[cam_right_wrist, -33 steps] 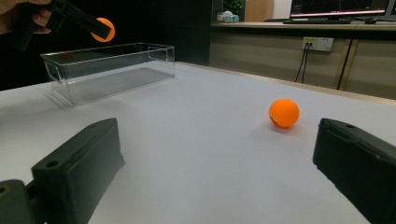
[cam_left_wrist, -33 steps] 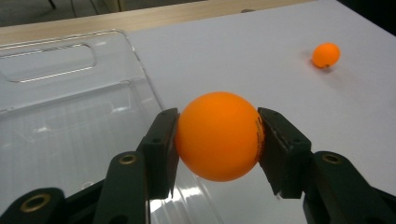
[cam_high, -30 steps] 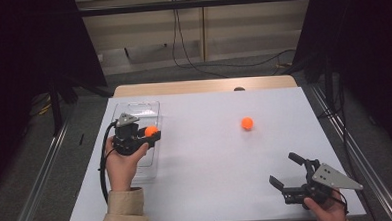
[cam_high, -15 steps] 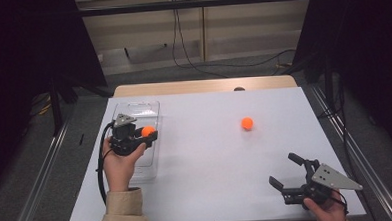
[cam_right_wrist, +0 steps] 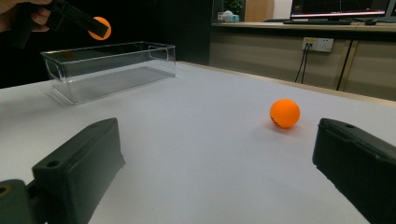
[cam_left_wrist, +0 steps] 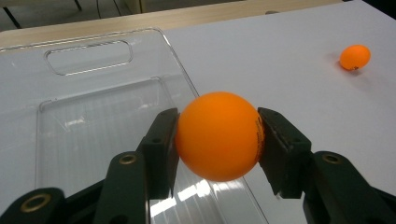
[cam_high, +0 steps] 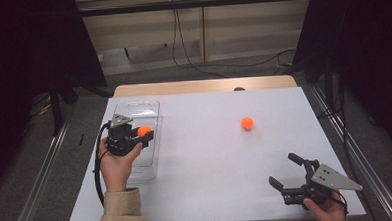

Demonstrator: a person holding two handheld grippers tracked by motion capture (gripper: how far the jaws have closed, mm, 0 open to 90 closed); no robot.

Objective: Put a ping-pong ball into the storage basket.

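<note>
High view: white table (cam_high: 206, 165), with a clear plastic bin (cam_high: 143, 113) at its left part. Above the bin's near half, left gripper (cam_high: 144, 135), held in a hand (cam_high: 115, 164) with a tan sleeve, jaws pinching an orange ball (cam_high: 144, 131). Well apart, toward the table's far right, a second orange ball (cam_high: 247, 123) lying free on the bare top. At the near right corner, right gripper (cam_high: 287, 174), grey three-cornered plate on top, jaws spread wide with nothing between them.

Left gripper view: held ball (cam_left_wrist: 219, 135) clamped between both black pads, touching each. On the ball's right edge, a short line of dark print, partly covered by the pad and too small to read, possibly a maker's mark. Beneath, the bin's clear floor and a handle cut-out in its far wall (cam_left_wrist: 88, 56). Loose ball (cam_left_wrist: 355, 57) off to the upper right on the table.

Right gripper view: own two jaws standing far apart, the loose ball (cam_right_wrist: 285, 113) resting on the table beyond them, touching neither. A faint dark smudge low on that ball, not legible. Farther off, the bin (cam_right_wrist: 109, 67), and above it the other gripper with its ball (cam_right_wrist: 100, 28).
</note>
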